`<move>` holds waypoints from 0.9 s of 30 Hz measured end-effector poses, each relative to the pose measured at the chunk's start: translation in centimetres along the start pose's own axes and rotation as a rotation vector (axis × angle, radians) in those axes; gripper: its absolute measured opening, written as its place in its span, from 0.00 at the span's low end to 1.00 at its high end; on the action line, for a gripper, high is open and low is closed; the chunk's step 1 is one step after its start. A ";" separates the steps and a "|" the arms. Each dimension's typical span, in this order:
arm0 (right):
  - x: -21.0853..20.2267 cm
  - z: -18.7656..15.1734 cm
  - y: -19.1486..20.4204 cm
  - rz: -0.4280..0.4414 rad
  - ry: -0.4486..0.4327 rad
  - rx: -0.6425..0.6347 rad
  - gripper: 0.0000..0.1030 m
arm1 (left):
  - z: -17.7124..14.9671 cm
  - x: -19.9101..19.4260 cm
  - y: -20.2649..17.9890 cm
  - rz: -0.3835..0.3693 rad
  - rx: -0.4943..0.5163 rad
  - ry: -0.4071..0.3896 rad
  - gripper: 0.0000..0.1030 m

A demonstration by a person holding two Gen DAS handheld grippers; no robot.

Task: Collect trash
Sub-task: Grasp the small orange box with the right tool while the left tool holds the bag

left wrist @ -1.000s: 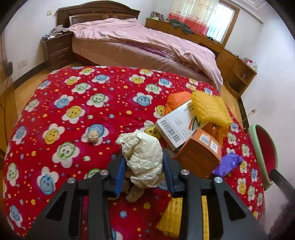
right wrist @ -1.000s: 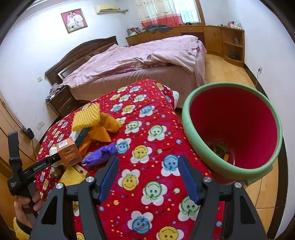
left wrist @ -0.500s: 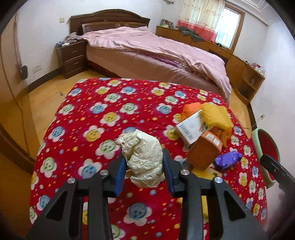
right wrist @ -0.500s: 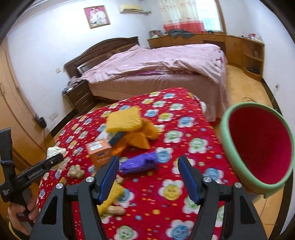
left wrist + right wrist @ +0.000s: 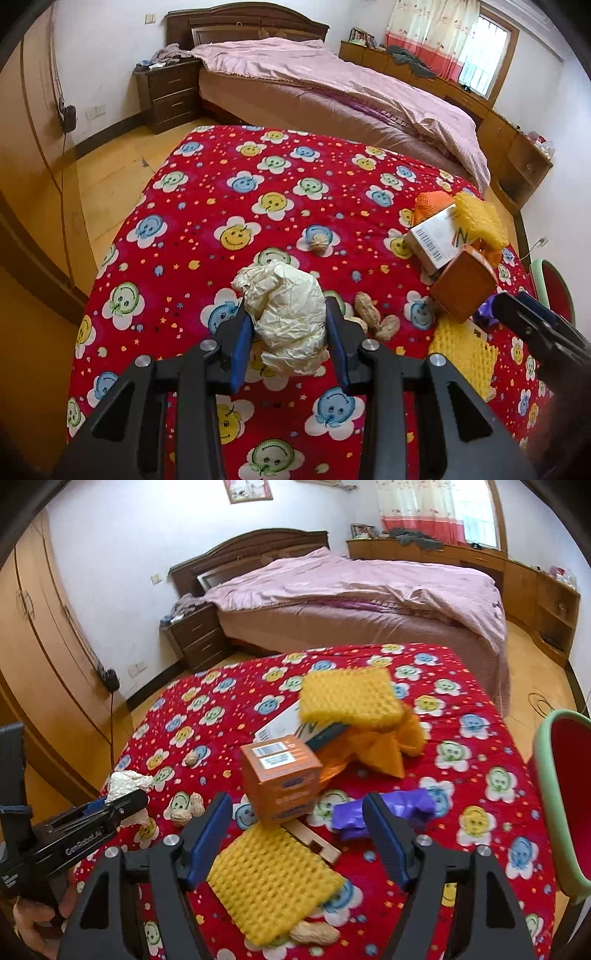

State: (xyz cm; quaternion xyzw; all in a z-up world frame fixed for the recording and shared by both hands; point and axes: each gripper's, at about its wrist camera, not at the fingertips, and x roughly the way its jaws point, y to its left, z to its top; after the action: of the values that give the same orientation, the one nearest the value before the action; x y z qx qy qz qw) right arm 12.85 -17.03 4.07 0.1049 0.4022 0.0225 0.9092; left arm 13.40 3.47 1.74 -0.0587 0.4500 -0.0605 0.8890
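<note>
My left gripper (image 5: 288,321) is shut on a crumpled cream paper ball (image 5: 284,310), held just above the red smiley tablecloth (image 5: 221,184). The right wrist view shows this gripper (image 5: 110,806) and the ball (image 5: 127,781) at the left. My right gripper (image 5: 297,805) hangs over the trash pile with its jaws opening. An orange box (image 5: 280,779) stands between and beyond its fingers, and the pads do not touch it. Below the gripper lies a yellow foam net (image 5: 273,878), and a purple bag (image 5: 384,812) sits by the right finger. In the left wrist view the right gripper (image 5: 524,314) enters from the right.
A red bin with a green rim (image 5: 554,794) stands off the table's right edge. A white box (image 5: 280,723), a second yellow foam net (image 5: 351,698) and orange wrapping (image 5: 380,749) are piled behind. Peanuts (image 5: 369,317) and a walnut (image 5: 319,242) lie loose. A bed (image 5: 332,85) is beyond.
My left gripper has drawn back from the pile with the paper ball in it. The right gripper has swung from the bin to the pile, and its jaws stand wider.
</note>
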 end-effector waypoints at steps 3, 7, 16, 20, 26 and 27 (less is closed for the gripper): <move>1.1 0.2 0.4 -0.004 0.015 -0.007 0.73 | -0.1 0.5 0.3 -0.011 -0.010 0.016 0.36; 2.5 0.4 0.5 -0.006 0.028 -0.008 0.73 | -0.2 1.0 0.5 -0.018 -0.016 0.029 0.36; 3.7 0.5 0.8 0.005 0.037 -0.019 0.53 | -0.2 1.3 0.8 -0.021 -0.025 0.035 0.36; 3.5 0.4 0.9 0.016 0.031 -0.021 0.52 | -0.2 1.3 0.9 -0.021 -0.025 0.033 0.36; 1.9 0.3 0.8 0.024 -0.002 -0.017 0.52 | -0.2 0.4 0.5 -0.031 -0.019 0.015 0.36; 1.5 0.3 0.8 0.026 -0.011 -0.015 0.52 | -0.2 0.1 0.3 -0.034 -0.016 0.010 0.36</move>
State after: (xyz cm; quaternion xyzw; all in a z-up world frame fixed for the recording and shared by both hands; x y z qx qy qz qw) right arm 14.11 -16.15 3.37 0.1033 0.3955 0.0367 0.9119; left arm 13.36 3.78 1.48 -0.0732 0.4538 -0.0721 0.8852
